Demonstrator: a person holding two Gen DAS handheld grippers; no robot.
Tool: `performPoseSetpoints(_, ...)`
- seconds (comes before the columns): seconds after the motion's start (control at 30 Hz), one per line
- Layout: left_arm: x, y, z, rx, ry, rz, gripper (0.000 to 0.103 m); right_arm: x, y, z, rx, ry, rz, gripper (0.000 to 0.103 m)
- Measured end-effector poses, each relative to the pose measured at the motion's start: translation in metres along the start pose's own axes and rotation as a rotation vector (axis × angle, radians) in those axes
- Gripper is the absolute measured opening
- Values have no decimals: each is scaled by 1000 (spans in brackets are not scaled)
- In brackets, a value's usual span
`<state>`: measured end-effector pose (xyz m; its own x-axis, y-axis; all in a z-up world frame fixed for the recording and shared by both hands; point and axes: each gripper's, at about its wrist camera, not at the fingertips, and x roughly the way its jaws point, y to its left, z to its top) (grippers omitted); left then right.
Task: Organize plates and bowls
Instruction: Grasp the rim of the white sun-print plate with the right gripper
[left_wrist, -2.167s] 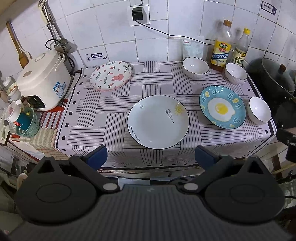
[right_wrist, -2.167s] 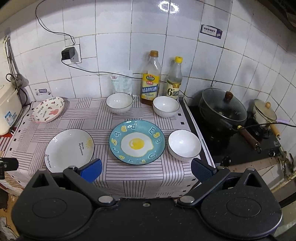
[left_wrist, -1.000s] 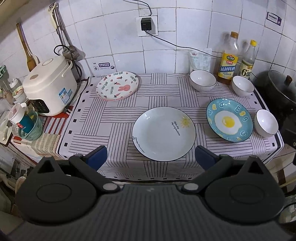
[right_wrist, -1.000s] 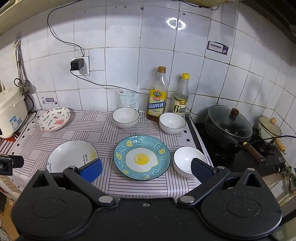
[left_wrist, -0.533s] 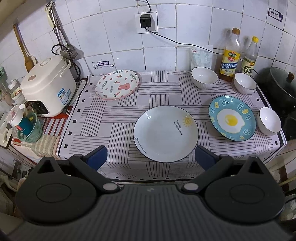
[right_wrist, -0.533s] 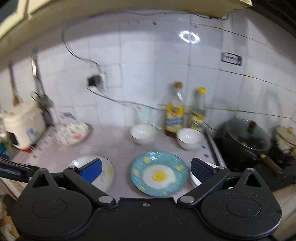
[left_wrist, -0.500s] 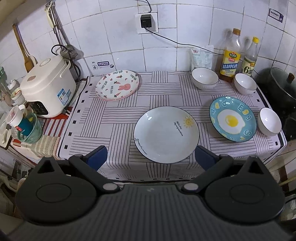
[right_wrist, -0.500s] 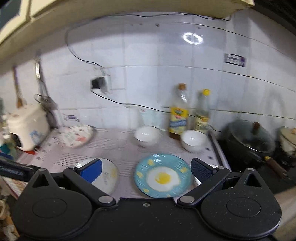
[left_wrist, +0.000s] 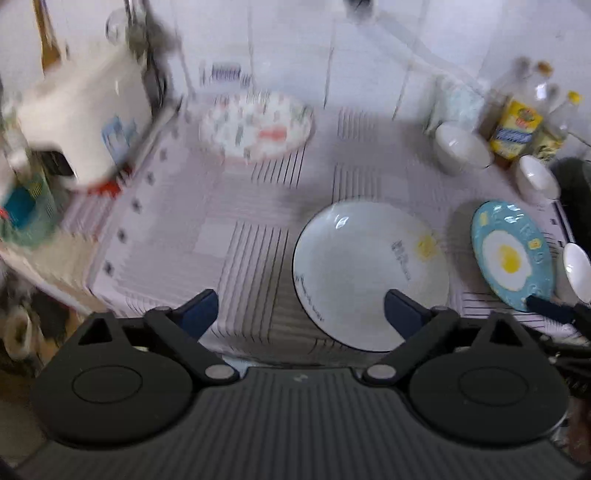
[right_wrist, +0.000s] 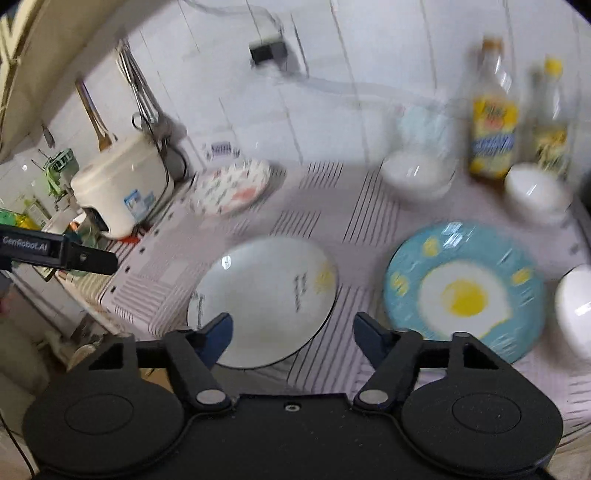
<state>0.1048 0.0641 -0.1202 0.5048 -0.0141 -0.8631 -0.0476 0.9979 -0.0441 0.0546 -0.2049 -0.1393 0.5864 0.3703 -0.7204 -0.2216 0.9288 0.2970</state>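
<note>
Both pictures are smeared with motion blur. The left tongs (left_wrist: 297, 308) hang above the near edge of the counter (left_wrist: 236, 206) with their jaws spread wide apart and nothing between them; the right finger overlaps the near rim of the white plate (left_wrist: 369, 275). The right tongs (right_wrist: 291, 330) are likewise wide apart and hold nothing, poised over the near side of the white plate (right_wrist: 264, 299), with the blue egg plate (right_wrist: 463, 290) just beside it to the right. A patterned plate (left_wrist: 256, 125) lies at the back left near the rice cooker (left_wrist: 79, 118). Three white bowls (left_wrist: 460, 147) sit along the back and right edge, by two bottles (right_wrist: 493, 110) at the tiled wall.
</note>
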Motion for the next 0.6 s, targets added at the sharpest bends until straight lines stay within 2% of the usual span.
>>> performPoseSetpoints(0.13, 49, 2, -1, -9, 38, 21, 82, 45, -20, -14, 114, 46, 37, 65)
performPoseSetpoints(0.2, 72, 6, -1, -35, 54, -8, 73, 64, -28, -19, 169, 61, 53, 61)
performPoseSetpoints(0.27, 92, 10, -2, -43, 71, -11, 64, 83, -32, -22, 208, 88, 61, 52)
performPoseSetpoints(0.37, 120, 13, -1, -22, 99, -12, 53, 101, -28, -25, 199, 107, 59, 38)
performPoseSetpoints(0.43, 132, 16, -1, -24, 126, -25, 42, 110, -30, -27, 226, 124, 56, 21)
performPoseSetpoints(0.47, 136, 17, -1, -25, 137, -40, 36, 112, -31, -27, 248, 129, 59, 20)
performPoseSetpoints(0.6, 143, 23, 1, -25, 166, -150, 21, 112, -34, -28, 282, 124, 49, 19)
